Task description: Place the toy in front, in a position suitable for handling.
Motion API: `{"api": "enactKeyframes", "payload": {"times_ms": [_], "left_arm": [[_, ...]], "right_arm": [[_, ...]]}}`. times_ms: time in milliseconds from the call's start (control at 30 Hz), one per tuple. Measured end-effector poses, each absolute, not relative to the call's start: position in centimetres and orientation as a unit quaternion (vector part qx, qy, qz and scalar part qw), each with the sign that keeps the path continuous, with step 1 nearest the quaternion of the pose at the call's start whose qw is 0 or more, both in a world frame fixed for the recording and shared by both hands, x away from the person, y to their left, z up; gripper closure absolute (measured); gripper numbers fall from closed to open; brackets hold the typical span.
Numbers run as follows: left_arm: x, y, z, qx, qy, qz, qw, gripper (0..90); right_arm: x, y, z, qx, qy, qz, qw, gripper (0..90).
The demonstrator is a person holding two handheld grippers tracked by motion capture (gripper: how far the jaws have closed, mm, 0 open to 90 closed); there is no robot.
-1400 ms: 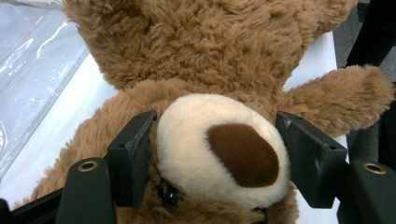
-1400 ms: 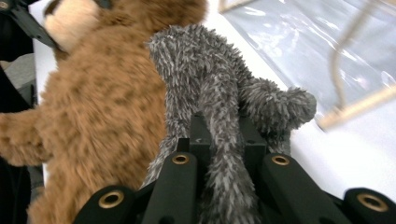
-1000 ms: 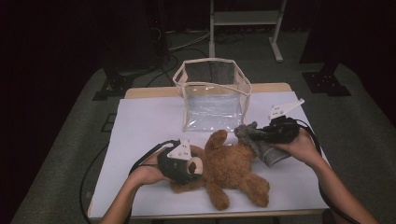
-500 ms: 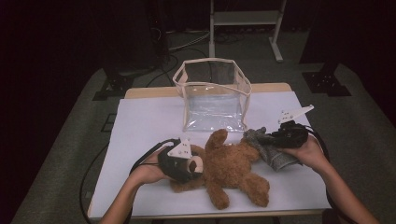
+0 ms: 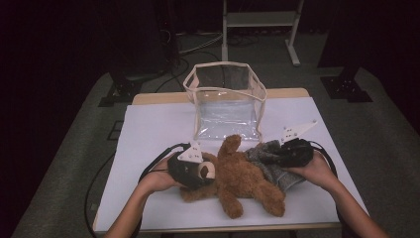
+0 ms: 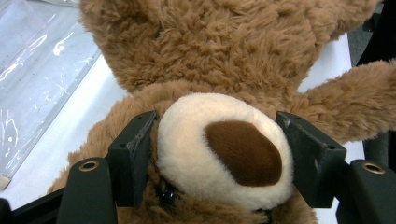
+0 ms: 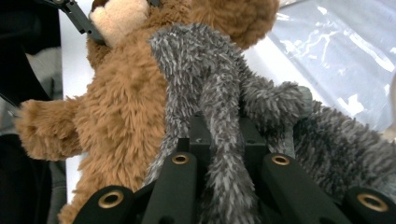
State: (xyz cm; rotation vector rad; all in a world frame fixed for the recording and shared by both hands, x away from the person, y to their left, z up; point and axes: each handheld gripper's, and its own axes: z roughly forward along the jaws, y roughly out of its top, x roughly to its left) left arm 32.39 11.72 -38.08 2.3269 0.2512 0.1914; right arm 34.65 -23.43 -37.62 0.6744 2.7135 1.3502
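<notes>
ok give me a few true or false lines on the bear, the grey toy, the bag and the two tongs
1. The left tongs grip the brown teddy bear by its cream muzzle. True.
2. The right tongs stand wide open above the table. False: they are shut on a limb of the grey plush toy.
3. The clear plastic bag stands open behind the bear, with neither toy inside it. True.
4. The grey plush toy lies at the far left edge of the white table, apart from the bear. False: it lies to the right of the bear, against its body.
5. The bear sits upright. False: it lies flat on the table.
</notes>
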Motion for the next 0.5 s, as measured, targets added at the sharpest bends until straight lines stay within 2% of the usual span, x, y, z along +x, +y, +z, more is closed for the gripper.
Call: {"api": "enactKeyframes", "payload": {"times_ms": [333, 500], "left_arm": [[33.1, 11.6, -38.0, 0.914, 0.111, 0.078, 0.382, 31.6], [33.2, 11.4, -38.0, 0.914, 0.119, 0.078, 0.380, 31.5]], "right_arm": [[33.2, -25.6, -39.5, 0.245, 0.862, 0.445, 0.000, 79.9], [32.5, -25.7, -38.2, 0.230, 0.863, 0.450, 0.007, 79.9]]}}
